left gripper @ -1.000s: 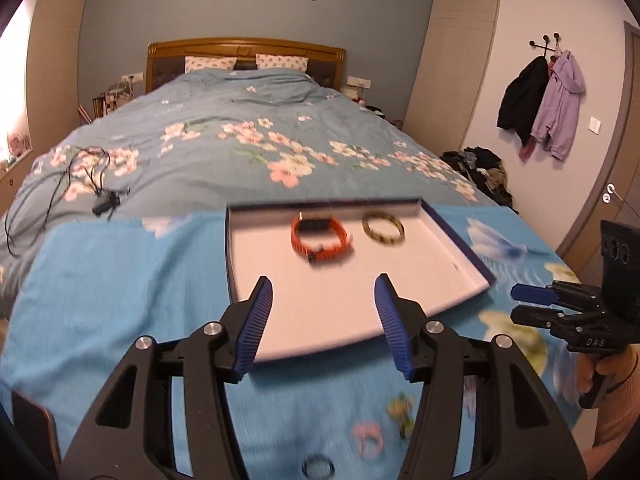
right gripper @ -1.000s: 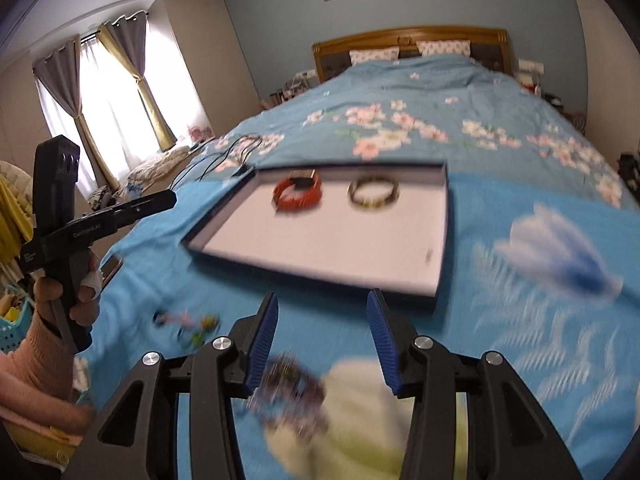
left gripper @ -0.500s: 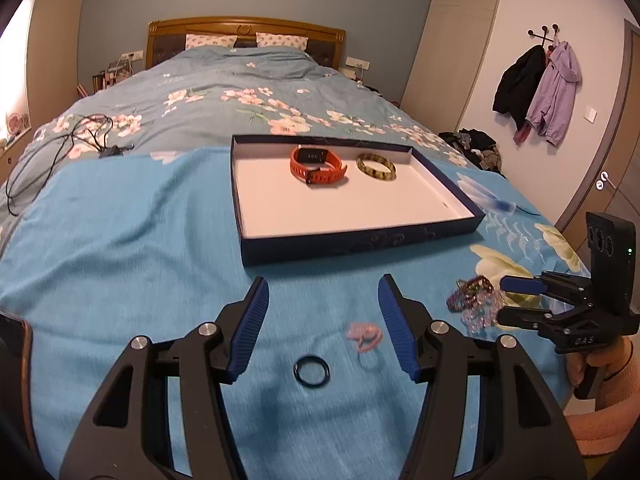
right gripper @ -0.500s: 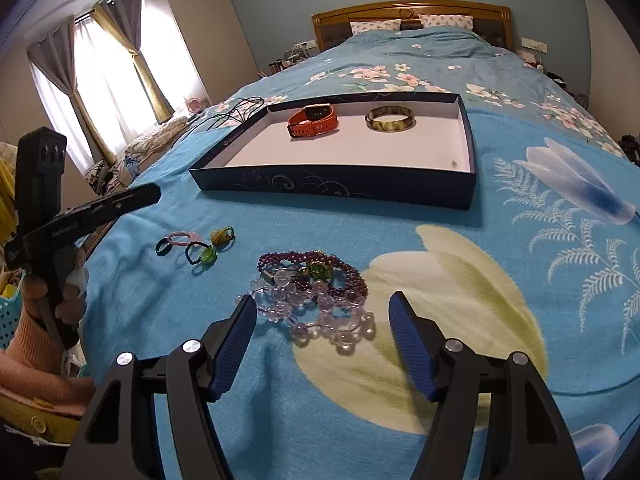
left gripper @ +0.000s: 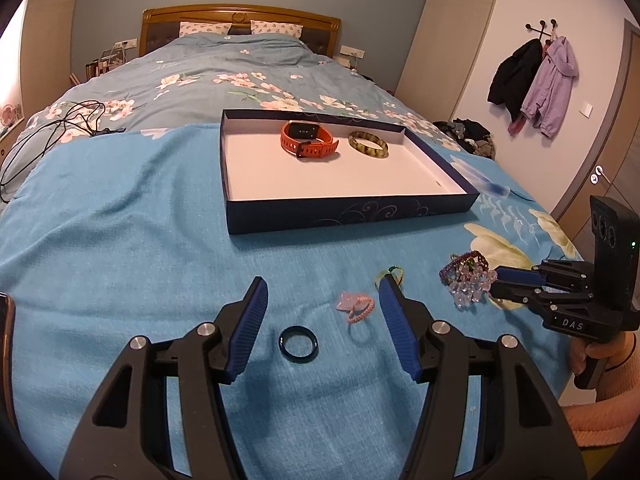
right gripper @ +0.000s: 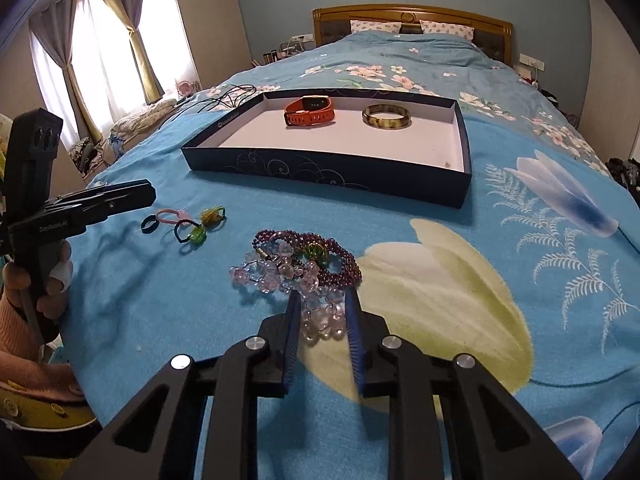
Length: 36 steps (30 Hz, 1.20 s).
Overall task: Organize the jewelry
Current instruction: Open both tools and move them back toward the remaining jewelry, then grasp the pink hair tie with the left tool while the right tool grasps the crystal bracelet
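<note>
A dark blue tray [left gripper: 352,216] [right gripper: 320,170] on the blue blanket holds an orange watch [left gripper: 308,140] [right gripper: 310,110] and a green bangle [left gripper: 368,148] [right gripper: 386,117]. My left gripper [left gripper: 320,292] is open above a black ring [left gripper: 299,347] and a pink hair tie [left gripper: 356,305]. My right gripper [right gripper: 322,300] [left gripper: 496,280] has closed narrow around the near end of a clear crystal bracelet [right gripper: 280,276] [left gripper: 470,286], which lies against a purple bead bracelet [right gripper: 320,252].
Hair ties with green charms [right gripper: 200,226] lie left of the bracelets, beside the black ring [right gripper: 149,225]. A black cable [left gripper: 60,124] lies on the floral duvet at far left. Coats [left gripper: 532,80] hang on the right wall.
Both grippers pulled back from the tray and dropped toward the blanket. The right gripper's jaws narrowed from wide open onto the crystal bracelet. The left stayed open.
</note>
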Available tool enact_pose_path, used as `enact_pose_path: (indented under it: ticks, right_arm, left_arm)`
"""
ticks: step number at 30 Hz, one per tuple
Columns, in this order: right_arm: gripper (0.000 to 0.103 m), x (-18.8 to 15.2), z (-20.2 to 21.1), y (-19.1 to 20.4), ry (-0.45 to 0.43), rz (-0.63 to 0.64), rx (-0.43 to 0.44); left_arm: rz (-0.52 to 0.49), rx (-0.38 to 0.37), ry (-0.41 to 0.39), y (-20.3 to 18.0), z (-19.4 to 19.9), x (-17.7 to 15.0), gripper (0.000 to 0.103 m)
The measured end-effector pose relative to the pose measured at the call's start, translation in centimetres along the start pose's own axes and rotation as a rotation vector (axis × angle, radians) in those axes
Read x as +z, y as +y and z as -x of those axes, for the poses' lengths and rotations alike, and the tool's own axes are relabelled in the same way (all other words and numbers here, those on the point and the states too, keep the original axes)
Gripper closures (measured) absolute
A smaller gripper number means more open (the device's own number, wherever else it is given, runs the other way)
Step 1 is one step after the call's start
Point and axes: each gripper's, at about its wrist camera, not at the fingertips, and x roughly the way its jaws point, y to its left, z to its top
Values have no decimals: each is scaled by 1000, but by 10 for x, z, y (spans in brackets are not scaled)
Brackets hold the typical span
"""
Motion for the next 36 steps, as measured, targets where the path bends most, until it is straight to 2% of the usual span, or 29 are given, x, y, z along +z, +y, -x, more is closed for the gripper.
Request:
enact_pose_path:
  ticks: [1,7,9,10,11,13,16,19,22,31,36]
  right_arm:
    - [103,0,3,0,-11,-3,10]
    - [102,4,11,-2,-21,-12,46]
    - [85,5,14,-7,-36,-38,42]
    - [65,5,13,-8,-37,-42,38]
    - [59,6,13,-8,-41,-43,35]
    - [60,8,9,-7,-41,-35,28]
    - [72,9,-4,-9,-6,-48,42]
    - [72,8,-9,-10,3,-63,59]
    - [86,7,-6,-6,2,-36,68]
    - [87,3,1,-4,2,-1,42]
    - [81,7,-2,4,16,29,60]
  left_arm:
    - [-4,1,1,-1,0,0,46]
    - [-32,-8,3,-6,0,-1,46]
    - [-35,-9,4,-6,0,-2,46]
    - [-36,-10,5,-7,-1,-2,46]
    - [-37,-9,7,-7,-1,-2,46]
    - [-44,-7,9,-8,-2,-1,46]
    - [-54,-6,12,-11,-3,-2,46]
    - [-68,-4,17,-13,-4,-2,46]
    - [-75,-9,25,-14,-6,-2,46]
    - [-100,-15,37,-18,-9,-4,47]
    - [-115,-17,45,-19,-11,-4,50]
